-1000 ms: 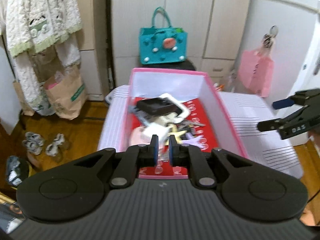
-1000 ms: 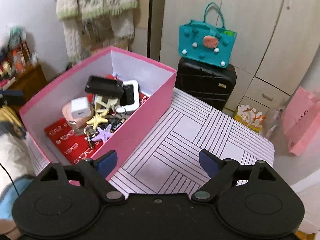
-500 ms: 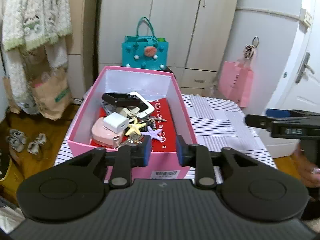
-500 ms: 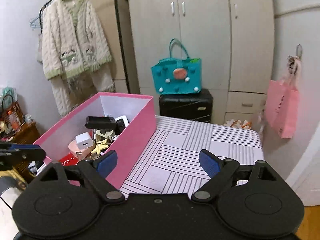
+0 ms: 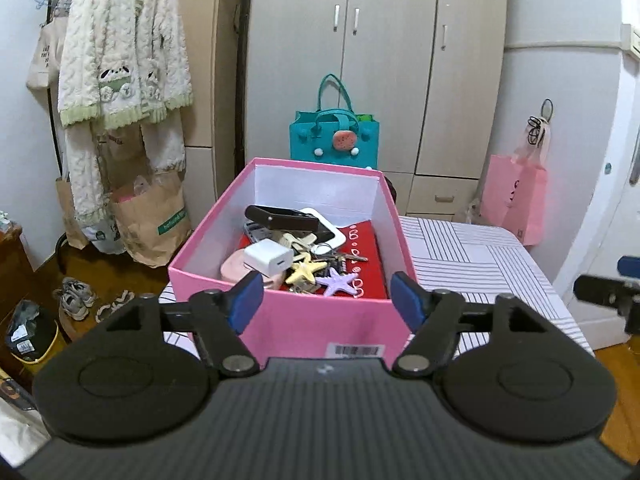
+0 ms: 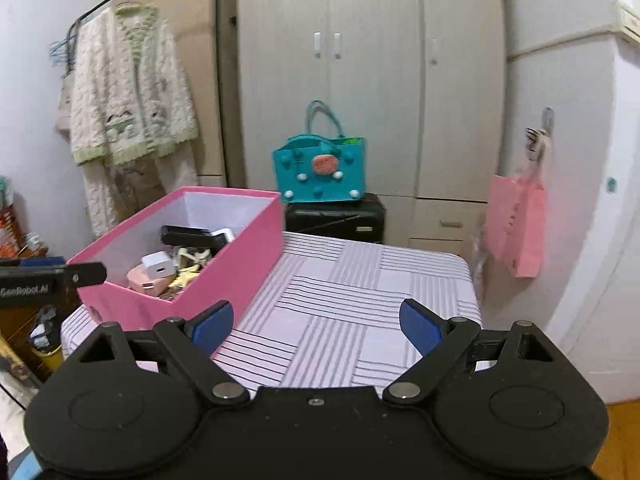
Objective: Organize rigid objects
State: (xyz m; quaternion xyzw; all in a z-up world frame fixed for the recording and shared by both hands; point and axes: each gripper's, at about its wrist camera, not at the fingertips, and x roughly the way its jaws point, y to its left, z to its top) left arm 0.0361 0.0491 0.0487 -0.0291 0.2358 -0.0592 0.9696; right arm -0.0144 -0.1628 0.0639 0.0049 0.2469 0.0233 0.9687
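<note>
All the small objects (image 5: 304,256) are seen gathered inside the pink box (image 5: 320,322), nothing is left on the striped tablecloth (image 6: 360,304), and both the left gripper (image 5: 327,298) and the right gripper (image 6: 316,326) are held spread wide and empty

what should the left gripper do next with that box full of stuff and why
Probably ease the left gripper forward and down over the near wall of the pink box, toward the white charger cube. The jaws are open and empty, the cube sits on top of the pile, and the striped table beside the box is bare.
</note>
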